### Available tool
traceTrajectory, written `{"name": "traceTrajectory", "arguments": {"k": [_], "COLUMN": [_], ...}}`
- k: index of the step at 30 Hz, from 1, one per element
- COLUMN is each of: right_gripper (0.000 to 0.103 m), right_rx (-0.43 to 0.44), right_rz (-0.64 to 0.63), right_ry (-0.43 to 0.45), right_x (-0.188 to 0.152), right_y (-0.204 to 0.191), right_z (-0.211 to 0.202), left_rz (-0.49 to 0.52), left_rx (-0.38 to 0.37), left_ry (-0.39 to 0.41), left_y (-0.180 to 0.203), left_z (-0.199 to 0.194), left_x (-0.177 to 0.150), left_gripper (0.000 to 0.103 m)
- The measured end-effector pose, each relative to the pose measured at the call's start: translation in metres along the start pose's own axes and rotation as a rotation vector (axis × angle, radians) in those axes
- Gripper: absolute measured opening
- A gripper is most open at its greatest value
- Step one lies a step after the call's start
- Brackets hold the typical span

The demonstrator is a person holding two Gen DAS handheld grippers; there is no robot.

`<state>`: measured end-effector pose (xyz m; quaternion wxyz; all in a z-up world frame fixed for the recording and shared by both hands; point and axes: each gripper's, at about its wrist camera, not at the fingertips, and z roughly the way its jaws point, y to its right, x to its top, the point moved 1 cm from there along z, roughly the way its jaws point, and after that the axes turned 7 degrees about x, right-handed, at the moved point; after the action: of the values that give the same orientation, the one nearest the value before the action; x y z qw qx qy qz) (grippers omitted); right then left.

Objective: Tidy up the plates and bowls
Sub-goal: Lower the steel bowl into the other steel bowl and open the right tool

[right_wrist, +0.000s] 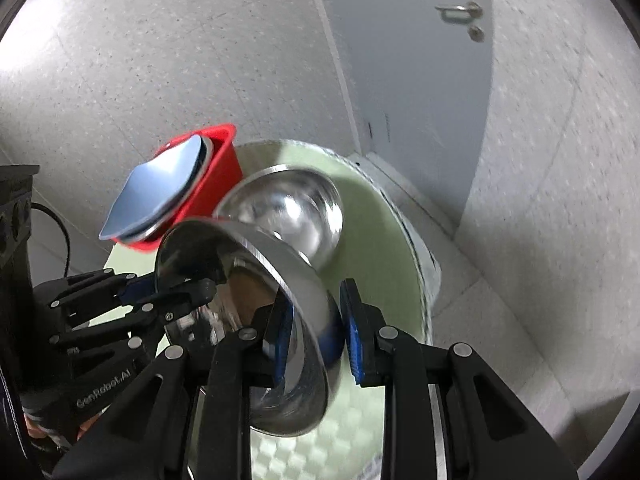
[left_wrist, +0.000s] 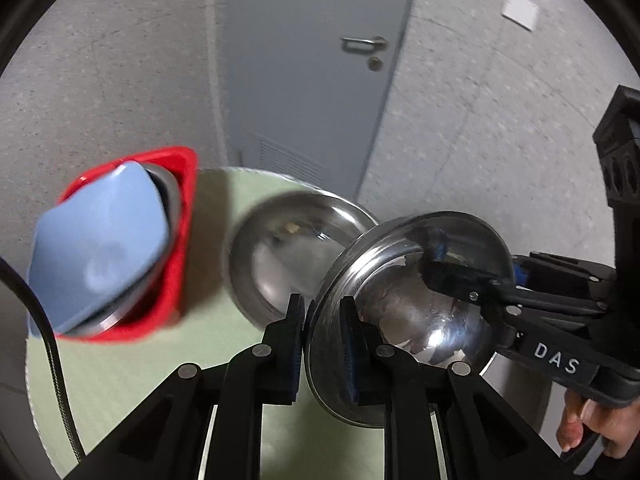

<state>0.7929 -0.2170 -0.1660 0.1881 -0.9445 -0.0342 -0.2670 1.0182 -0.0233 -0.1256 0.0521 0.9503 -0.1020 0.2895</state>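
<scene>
Holding the steel bowl (left_wrist: 404, 312) tipped on edge above the worktop (left_wrist: 132, 376), you've got both tools on its rim: the left tool (left_wrist: 323, 354) straddles the near edge, pads close to the wall, and the right tool (right_wrist: 318, 336) is clamped on the opposite side. The second steel bowl (left_wrist: 288, 248) sits mouth-up just beyond, slightly left of the left tool, so nesting looks like the next call. The red rack (left_wrist: 182, 240) with the blue plate (left_wrist: 100, 248) crowds the far left; open room lies right, near the worktop's edge.
</scene>
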Motion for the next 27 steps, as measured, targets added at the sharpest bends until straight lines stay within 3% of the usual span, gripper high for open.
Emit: {"name": "traceTrajectory", "arguments": {"k": [5,12,19,27], "right_gripper": [0.024,0.024,0.024,0.026], "right_rx": [-0.001,0.001,-0.017,-0.065], "right_rz": [-0.044,-0.053,-0.066,-0.101], "right_ry": [-0.008,-0.039,-0.094,-0.115], "right_x": [0.03,0.053,0.055,0.049], "right_y": [-0.01,-0.004,0.003,0.007], "right_z": [0.026,0.053,0.077,0.091], "left_rz": [-0.071,-0.079,-0.089,-0.092], "left_rx": [-0.004,0.007,0.012,0.038], "left_ry": [-0.01,-0.062,-0.112,-0.105], "left_y": [-0.027,-0.039,-0.044,-0.035], "left_z": [0.015,0.051,0.087,0.099], "left_x": [0.014,0.035,0.046,0.048], "left_gripper": [0.014,0.014,0.014,0.016]}}
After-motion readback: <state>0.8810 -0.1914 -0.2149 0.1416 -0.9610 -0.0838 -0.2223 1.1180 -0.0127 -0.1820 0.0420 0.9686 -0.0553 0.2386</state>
